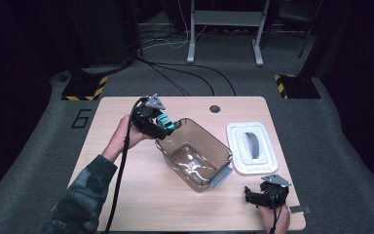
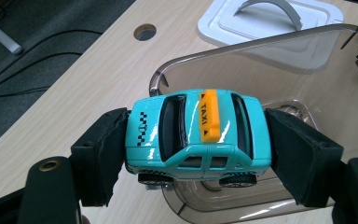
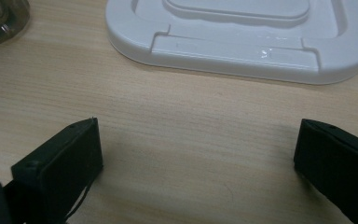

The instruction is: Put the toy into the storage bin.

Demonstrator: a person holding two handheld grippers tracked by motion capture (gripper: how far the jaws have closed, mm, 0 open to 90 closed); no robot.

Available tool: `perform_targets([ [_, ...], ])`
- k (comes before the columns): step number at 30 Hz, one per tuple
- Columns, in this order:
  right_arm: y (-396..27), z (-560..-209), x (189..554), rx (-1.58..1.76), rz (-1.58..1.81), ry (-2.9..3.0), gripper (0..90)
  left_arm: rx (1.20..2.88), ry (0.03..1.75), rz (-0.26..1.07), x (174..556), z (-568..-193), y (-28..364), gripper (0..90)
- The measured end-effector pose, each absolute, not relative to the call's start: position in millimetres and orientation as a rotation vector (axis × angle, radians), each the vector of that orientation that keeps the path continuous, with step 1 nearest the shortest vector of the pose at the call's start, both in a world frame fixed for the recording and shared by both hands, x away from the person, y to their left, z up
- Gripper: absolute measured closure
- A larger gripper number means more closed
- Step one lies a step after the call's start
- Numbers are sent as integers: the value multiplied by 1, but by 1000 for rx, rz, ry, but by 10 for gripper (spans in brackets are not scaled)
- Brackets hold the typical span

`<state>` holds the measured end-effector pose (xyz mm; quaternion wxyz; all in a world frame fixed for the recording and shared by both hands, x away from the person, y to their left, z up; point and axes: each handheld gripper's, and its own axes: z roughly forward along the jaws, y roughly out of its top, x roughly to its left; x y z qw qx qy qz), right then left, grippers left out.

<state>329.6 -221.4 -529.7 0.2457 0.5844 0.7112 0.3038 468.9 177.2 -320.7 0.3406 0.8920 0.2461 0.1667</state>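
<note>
At the left of the light wooden table (image 1: 126, 204), the left gripper (image 1: 161, 124) is held by a hand with a camouflage-patterned sleeve (image 1: 80, 200), and a small turquoise toy taxi with an orange roof sign (image 2: 198, 133) is clamped nose to tail between its black pads (image 2: 105, 156). The taxi is held above the near-left rim of the clear brown plastic tub (image 1: 195, 153), which stands open at the table's middle. Just right of the tub, a white rectangular lid with a grey handle (image 1: 252, 147) is laid flat. At the near right edge, the right gripper (image 1: 265, 195) is rested with its jaws spread wide and nothing between them.
</note>
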Motion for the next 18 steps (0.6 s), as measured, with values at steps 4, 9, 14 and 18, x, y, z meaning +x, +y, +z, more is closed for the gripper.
perform_targets([
  [4, -222, -530, 330, 1591, 829, 1942, 5, 2337, 630, 424, 472, -321, 170, 245],
  [9, -222, -530, 330, 1591, 829, 1942, 4, 2355, 621, 407, 476, -322, 159, 245],
  [14, -222, -530, 330, 1592, 829, 1941, 4, 2377, 610, 391, 480, -324, 149, 245],
  [18, -222, -530, 330, 1591, 829, 1942, 5, 2399, 602, 373, 483, -326, 140, 244],
])
